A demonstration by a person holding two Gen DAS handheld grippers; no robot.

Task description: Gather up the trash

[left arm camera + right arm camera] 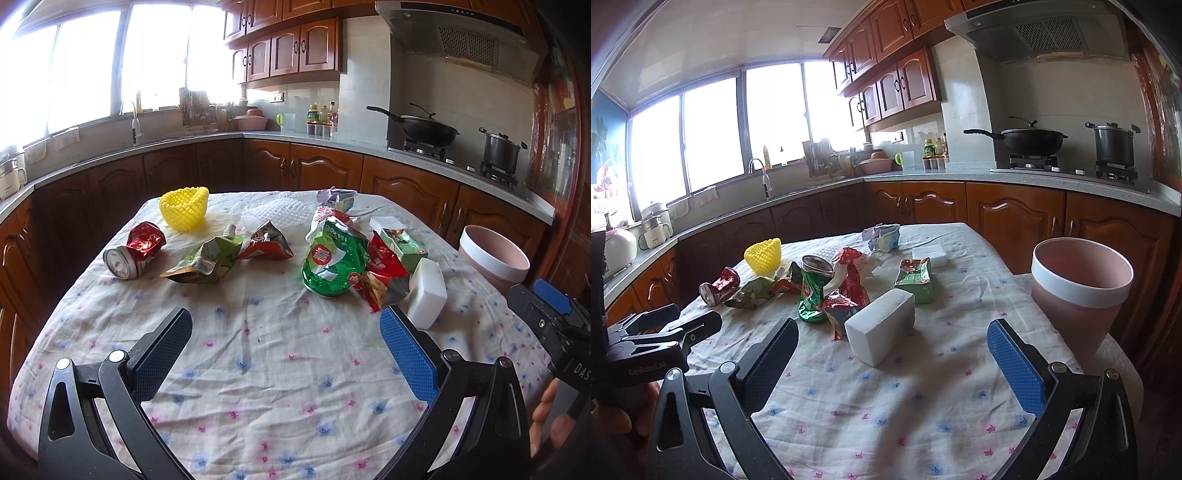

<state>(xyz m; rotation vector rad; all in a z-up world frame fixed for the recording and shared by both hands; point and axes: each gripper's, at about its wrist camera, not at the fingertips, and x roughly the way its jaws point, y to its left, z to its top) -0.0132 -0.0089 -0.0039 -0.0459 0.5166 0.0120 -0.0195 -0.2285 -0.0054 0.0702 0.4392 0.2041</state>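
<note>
Nearest the lens, the left gripper (286, 332) hangs low over the near half of the table, its two blue-padded fingers (406, 350) spread wide with nothing between them. The right gripper (892, 345) hovers the same way, jaws wide apart and empty, above the cloth just this side of the white foam block (881, 328).

The table (258, 369) itself, draped in a pale flowered cloth, is the landmark. Off its right edge, just beside the corner, stands the pink bin (1078, 284) with a white band round its rim, upright and open-mouthed.

The trash sits on the far half of the table. The white foam block lies toward the right side, nearest the bin. Just left of it and touching it is a crumpled red wrapper (384, 280), and against that a crushed green can (334, 258). Behind the block lies a green carton (404, 245), with a smaller white block (929, 254) beyond it. At the table's far edge lies a crumpled pale wrapper (882, 236). Near the far middle lies a clear foam net (277, 214), hard to make out against the cloth. At the centre are a small red-and-silver snack bag (267, 242) and a green spouted pouch (203, 262), touching. On the left side lies a crushed red can (135, 251) on its side, and behind it stands a yellow foam net (184, 206).
</note>
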